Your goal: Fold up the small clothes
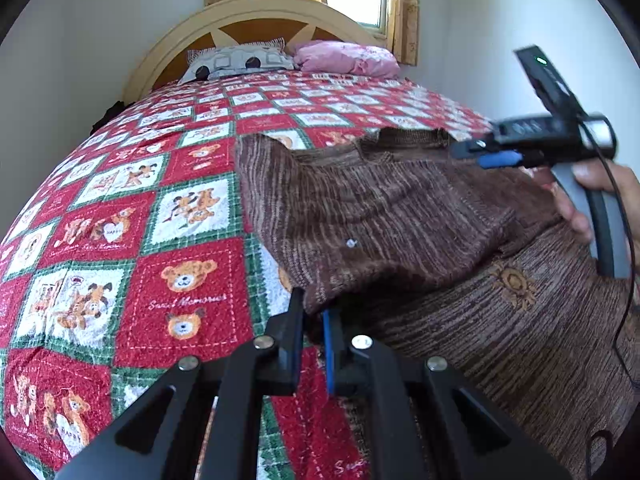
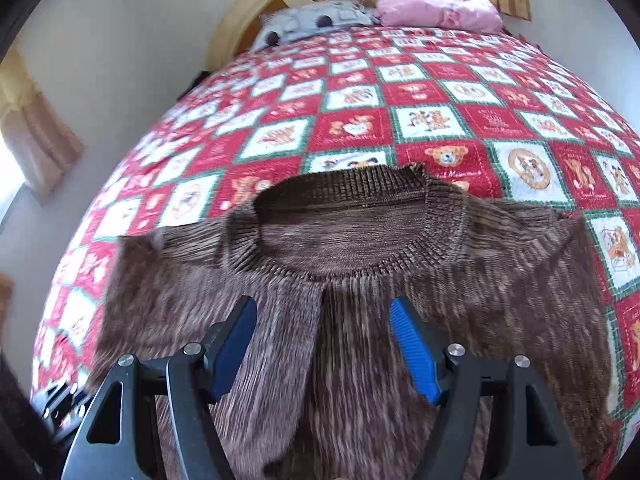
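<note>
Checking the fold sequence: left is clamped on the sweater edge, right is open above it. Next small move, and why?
Probably bring the right gripper down and shut it on the brown sweater below the collar. Its jaws stand apart with nothing pinched, while the left gripper already pinches a folded-over edge, so a second hold seems needed before folding on across the quilt.

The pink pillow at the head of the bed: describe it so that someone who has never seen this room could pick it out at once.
Start at the bed's curved wooden headboard, above the red, white and green teddy-bear quilt. Two pillows lie against it, and the pink pillow is the one on the right, nearer the window. Its neighbour, the grey pillow, carries black dots, while this one is a soft, crumpled pink.
</note>
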{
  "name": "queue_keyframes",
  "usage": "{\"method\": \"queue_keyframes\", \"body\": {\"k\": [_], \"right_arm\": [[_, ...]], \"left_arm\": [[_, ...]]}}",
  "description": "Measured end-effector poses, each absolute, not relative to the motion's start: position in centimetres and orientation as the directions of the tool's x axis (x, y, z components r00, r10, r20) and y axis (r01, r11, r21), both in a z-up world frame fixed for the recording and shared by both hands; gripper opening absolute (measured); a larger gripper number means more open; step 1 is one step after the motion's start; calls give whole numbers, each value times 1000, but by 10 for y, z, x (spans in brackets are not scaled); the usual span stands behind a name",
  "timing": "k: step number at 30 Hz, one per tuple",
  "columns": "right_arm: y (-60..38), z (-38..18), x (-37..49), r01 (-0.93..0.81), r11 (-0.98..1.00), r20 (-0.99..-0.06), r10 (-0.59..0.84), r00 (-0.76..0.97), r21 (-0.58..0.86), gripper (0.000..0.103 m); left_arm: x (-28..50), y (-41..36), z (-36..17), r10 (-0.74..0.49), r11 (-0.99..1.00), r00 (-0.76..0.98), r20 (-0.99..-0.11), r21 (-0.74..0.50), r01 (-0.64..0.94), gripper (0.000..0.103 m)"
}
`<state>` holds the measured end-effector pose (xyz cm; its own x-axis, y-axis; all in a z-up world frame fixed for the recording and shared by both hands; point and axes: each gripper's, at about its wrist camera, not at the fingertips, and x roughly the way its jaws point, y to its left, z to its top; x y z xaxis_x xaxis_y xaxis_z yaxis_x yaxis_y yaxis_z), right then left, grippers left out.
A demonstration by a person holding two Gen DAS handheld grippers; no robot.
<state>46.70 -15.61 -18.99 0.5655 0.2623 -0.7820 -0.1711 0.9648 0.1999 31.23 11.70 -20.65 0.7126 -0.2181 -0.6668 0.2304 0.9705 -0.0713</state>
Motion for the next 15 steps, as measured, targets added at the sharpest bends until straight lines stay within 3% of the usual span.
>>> {"method": "queue_keyframes", "body": {"k": [5, 8, 11, 13, 15], "right_arm": [[-116, -177, 421, -421, 883, -738, 423, 525, 207, 70], [-90, -187, 398, -526, 841, -765, 422, 487, 129, 70], [-89, -205, 391, -532, 842, -790, 385, 477, 89, 69], [-93, -216, 389, -515, 855, -806, 345, 481, 59, 69], [-95, -224, 387, -512, 859, -803, 314, 506, 13, 69]], "left_arm": [[295, 134, -194, -263, 965, 767, -585, -150, 217, 11], [285, 147, -189, -304, 950, 786, -538, -232, 209, 13], [288, 148, -183, -295, 952, 790, -538, -240, 192, 13], [297, 139, -177, -294, 954, 778, -555, -215, 207, 21], [309, 129, -175, -264, 964, 778, -569, -164, 207, 36]]}}
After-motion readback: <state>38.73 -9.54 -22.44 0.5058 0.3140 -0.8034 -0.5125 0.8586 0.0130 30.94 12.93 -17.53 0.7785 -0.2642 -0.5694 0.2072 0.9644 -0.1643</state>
